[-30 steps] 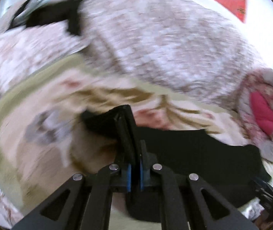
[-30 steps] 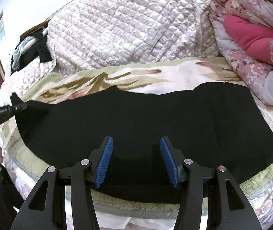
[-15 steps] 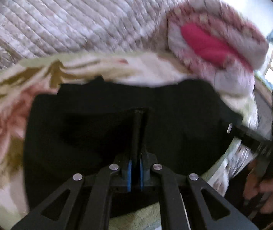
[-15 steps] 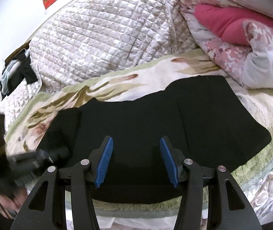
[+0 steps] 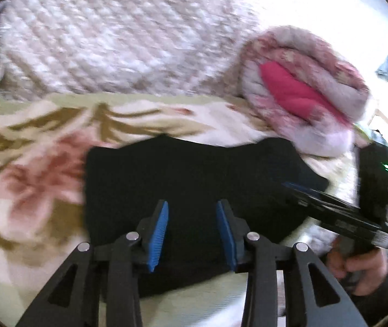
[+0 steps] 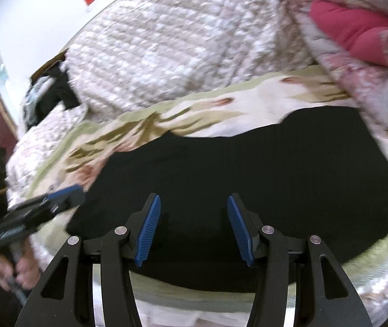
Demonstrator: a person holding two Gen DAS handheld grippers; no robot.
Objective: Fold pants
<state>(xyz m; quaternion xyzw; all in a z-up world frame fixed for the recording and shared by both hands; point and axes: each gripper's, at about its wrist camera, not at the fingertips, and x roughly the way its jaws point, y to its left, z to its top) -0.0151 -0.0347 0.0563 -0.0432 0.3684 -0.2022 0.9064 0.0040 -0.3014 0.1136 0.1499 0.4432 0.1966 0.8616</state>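
Note:
The black pants (image 5: 188, 179) lie folded over on the flowered blanket (image 5: 30, 185) near the bed's front edge; they also show in the right wrist view (image 6: 248, 163). My left gripper (image 5: 192, 234) is open and empty just above the pants' near edge. My right gripper (image 6: 194, 229) is open and empty above the pants' near edge. The right gripper also shows in the left wrist view (image 5: 297, 188), over the pants' right part. The left gripper also shows in the right wrist view (image 6: 66, 193), at the pants' left end.
A quilted beige cover (image 5: 112, 41) is heaped behind the blanket. A rolled pink flowered quilt (image 5: 303, 100) lies at the right, touching the pants' far right corner. Dark clothes (image 6: 49, 92) lie at the far left. The bed's front edge (image 6: 194, 308) is close below.
My left gripper carried the pant end rightwards over the rest, then opened and let go. The pants are now shorter and doubled. My right gripper stayed open.

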